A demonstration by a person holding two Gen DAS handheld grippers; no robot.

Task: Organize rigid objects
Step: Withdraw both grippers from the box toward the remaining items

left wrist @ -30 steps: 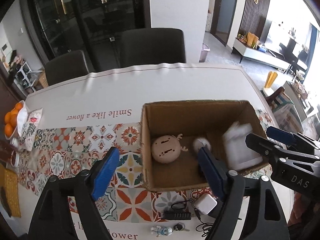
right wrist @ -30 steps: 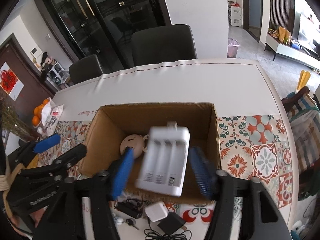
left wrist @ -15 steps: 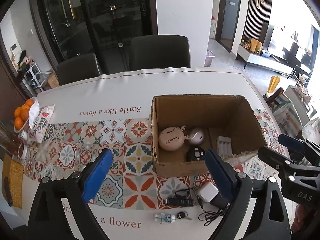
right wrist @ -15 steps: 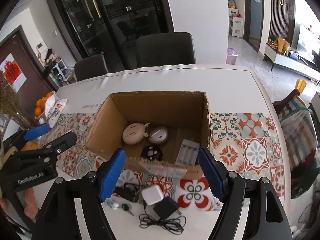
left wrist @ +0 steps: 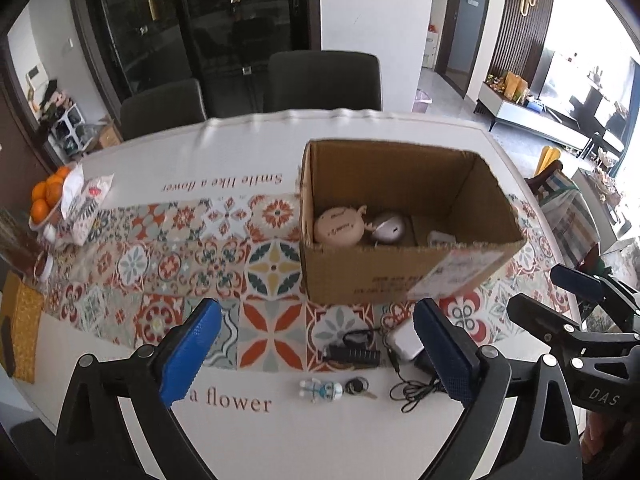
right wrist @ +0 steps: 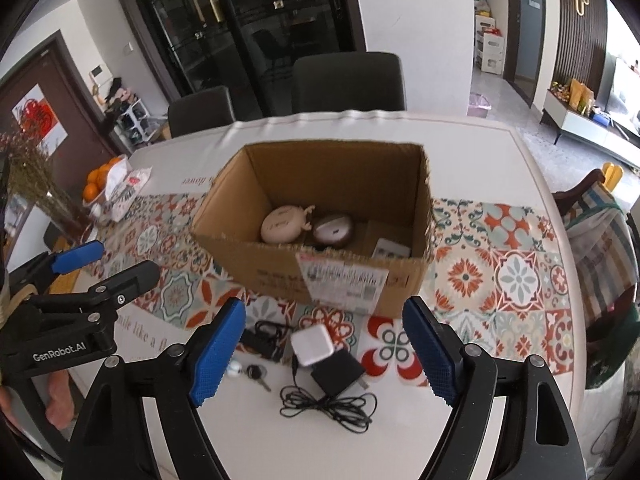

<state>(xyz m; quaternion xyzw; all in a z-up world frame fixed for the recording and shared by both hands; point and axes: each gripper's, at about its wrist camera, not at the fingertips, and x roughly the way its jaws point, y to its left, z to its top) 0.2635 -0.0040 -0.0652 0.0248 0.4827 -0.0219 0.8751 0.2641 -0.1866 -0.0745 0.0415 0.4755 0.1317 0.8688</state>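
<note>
Since a second ago: white battery charger (right wrist: 390,249), then between the right tool's pads, now lies inside the cardboard box (right wrist: 320,196) at its right end, near the front wall. Both tools have drawn back toward the near desk edge.

Right tool (right wrist: 324,354): jaws wide apart, nothing between them, held above the loose items in front of the box. Left tool (left wrist: 316,352): jaws also spread, empty.

Box contents: beige round device (right wrist: 282,224) at left, touching a grey round device (right wrist: 332,230) beside it, charger further right.

On desk (right wrist: 460,152), just in front of the box: white square adapter (right wrist: 312,345) overlapping a black adapter (right wrist: 338,372), coiled black cable (right wrist: 328,406), black hub (left wrist: 352,356), small figure keychain (left wrist: 322,390) and key (left wrist: 360,387).

Oranges (left wrist: 46,196) at far left.
</note>
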